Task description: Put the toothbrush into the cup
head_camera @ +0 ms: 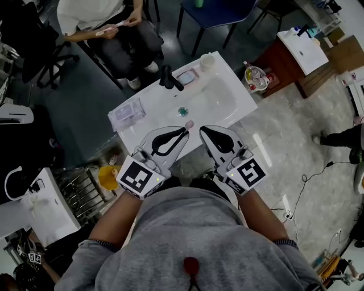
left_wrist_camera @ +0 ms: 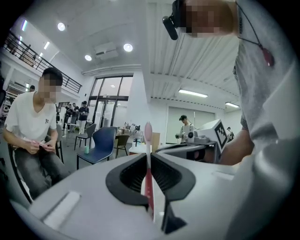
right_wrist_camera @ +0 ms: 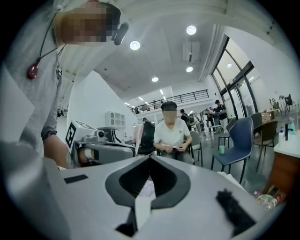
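My left gripper (head_camera: 185,132) is shut on a pink toothbrush (head_camera: 189,124), and the brush head sticks out past the fingertips over the front rim of the white sink (head_camera: 227,105). In the left gripper view the toothbrush (left_wrist_camera: 148,140) stands upright between the pads of the left gripper (left_wrist_camera: 149,154). A pale cup (head_camera: 208,61) stands on the sink's far right corner, well away from both grippers. My right gripper (head_camera: 203,130) is beside the left one, shut and with nothing in it. In the right gripper view its jaws (right_wrist_camera: 149,157) meet at the tips, and the toothbrush (right_wrist_camera: 138,136) shows at the left.
A black faucet (head_camera: 170,77) rises at the back of the sink, with a small dish (head_camera: 186,75) beside it. A clear box (head_camera: 128,113) lies on the left ledge. A seated person (head_camera: 108,28) is behind the sink, a blue chair (head_camera: 216,14) beyond, and a wooden table (head_camera: 290,62) to the right.
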The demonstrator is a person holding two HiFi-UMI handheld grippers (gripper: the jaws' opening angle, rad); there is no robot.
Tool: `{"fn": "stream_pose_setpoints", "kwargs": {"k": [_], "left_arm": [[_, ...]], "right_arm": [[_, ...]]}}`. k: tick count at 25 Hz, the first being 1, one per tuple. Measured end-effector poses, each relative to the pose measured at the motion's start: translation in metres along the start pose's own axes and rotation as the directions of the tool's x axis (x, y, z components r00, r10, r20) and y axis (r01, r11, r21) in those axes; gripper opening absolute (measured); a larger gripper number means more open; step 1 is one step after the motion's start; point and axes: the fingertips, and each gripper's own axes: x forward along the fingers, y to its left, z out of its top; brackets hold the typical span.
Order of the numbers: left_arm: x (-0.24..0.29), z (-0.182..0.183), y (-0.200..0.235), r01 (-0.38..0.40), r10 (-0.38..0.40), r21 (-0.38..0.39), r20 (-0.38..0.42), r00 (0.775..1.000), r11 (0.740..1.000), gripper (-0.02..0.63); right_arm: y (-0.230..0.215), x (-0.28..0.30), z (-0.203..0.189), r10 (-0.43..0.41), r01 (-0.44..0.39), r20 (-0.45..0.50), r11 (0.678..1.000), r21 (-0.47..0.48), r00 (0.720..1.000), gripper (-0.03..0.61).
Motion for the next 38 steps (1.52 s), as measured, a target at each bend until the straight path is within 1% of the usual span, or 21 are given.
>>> {"fn": "stream_pose_setpoints", "kwargs": {"k": [4, 7, 13, 17, 23, 26, 31, 38], "left_arm": [[0.018, 0.013, -0.016, -0.011, 0.01, 0.016, 0.067, 0.998, 1.0, 0.038], [0.034, 0.02, -0.029, -0.016, 0.015, 0.012, 0.094, 0.995, 1.0, 0.038], [0.059, 0.024, -0.049, -0.041, 0.043, -0.017, 0.118, 0.992, 0.999, 0.038], [0.077, 0.029, -0.063, -0.069, 0.069, -0.005, 0.124, 0.99, 0.998, 0.039], [0.102, 0.03, -0.079, -0.132, 0.13, 0.007, 0.135, 0.982, 0.991, 0.039], [0.112, 0.033, -0.084, -0.158, 0.156, 0.002, 0.147, 0.977, 0.987, 0.038], [0.127, 0.035, -0.087, -0.172, 0.169, 0.006, 0.162, 0.972, 0.985, 0.039], [0.139, 0.036, -0.07, -0.183, 0.181, -0.004, 0.175, 0.968, 0.983, 0.04]], "right_arm": [[-0.014, -0.025, 0.006, -0.011, 0.012, 0.013, 1.0, -0.009, 1.0, 0.006], [-0.025, -0.043, 0.009, -0.015, 0.016, 0.026, 1.0, -0.012, 1.0, 0.006], [-0.042, -0.068, 0.015, -0.001, 0.003, 0.044, 0.999, -0.038, 0.999, 0.007], [-0.055, -0.088, 0.021, 0.015, -0.013, 0.055, 0.999, -0.038, 0.998, 0.006], [-0.073, -0.113, 0.02, 0.051, -0.048, 0.067, 0.998, -0.042, 0.996, 0.006], [-0.081, -0.121, 0.024, 0.068, -0.064, 0.079, 0.997, -0.045, 0.995, 0.006], [-0.094, -0.129, 0.023, 0.059, -0.055, 0.071, 0.997, -0.053, 0.996, 0.006], [-0.106, -0.119, 0.023, 0.055, -0.052, 0.07, 0.997, -0.05, 0.996, 0.006]]}}
